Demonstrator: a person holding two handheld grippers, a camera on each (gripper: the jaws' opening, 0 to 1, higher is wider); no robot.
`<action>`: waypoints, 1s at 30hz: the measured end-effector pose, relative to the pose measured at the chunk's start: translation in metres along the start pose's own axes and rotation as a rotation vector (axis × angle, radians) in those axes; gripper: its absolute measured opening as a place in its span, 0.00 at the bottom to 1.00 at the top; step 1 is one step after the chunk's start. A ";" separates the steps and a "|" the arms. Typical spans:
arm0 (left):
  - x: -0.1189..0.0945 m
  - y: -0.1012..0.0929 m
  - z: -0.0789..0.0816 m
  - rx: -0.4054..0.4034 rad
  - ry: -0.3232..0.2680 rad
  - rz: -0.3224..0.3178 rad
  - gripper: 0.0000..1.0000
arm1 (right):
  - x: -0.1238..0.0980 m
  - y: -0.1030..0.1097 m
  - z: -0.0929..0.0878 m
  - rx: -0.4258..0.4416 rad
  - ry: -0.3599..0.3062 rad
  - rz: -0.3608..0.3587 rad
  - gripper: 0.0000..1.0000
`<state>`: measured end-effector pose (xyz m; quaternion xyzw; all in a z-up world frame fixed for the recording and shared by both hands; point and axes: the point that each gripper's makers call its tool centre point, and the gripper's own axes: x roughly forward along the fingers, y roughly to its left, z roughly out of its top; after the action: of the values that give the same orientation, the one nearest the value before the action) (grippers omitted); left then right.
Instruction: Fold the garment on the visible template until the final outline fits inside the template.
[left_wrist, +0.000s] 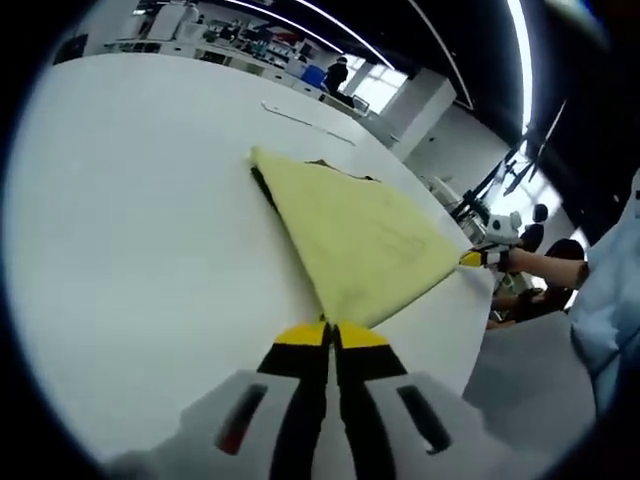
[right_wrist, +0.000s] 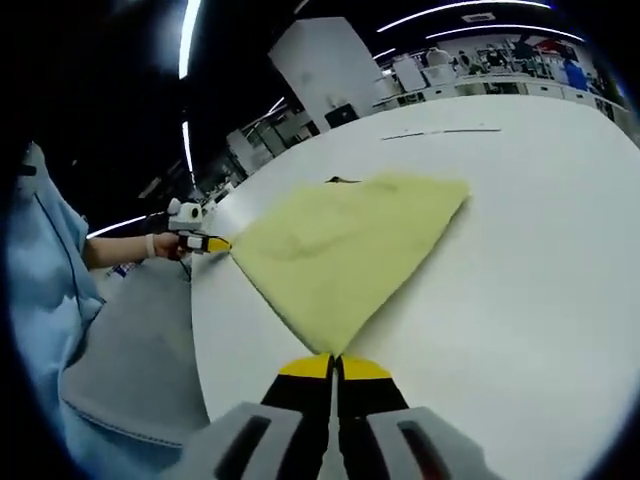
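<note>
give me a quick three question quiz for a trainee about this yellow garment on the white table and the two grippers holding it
1. True or false: the left gripper is shut on a corner of the yellow garment.
2. Multiple choice: what does the garment lie on? A) a grey carpet B) a white table C) a wooden bench
3. Fill in: in the right gripper view, the right gripper pinches the garment's near ____.

Key
1. True. The jaws stand closed with the cloth's tip between them.
2. B.
3. Corner. The cloth narrows to a point at the closed jaw tips.
</note>
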<state>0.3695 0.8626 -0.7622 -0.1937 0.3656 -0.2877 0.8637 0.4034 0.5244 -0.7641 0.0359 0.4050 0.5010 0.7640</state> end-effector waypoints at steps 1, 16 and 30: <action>0.000 0.000 0.000 -0.011 -0.008 -0.001 0.00 | 0.001 0.000 0.000 -0.002 0.002 -0.003 0.00; -0.003 -0.004 -0.007 -0.016 -0.012 0.003 0.00 | -0.001 -0.003 -0.004 -0.020 0.013 -0.022 0.00; -0.008 -0.014 0.000 0.060 -0.003 -0.006 0.11 | -0.007 0.001 0.002 -0.037 -0.043 -0.041 0.00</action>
<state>0.3602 0.8570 -0.7507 -0.1694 0.3548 -0.3007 0.8689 0.4024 0.5202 -0.7582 0.0242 0.3796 0.4917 0.7833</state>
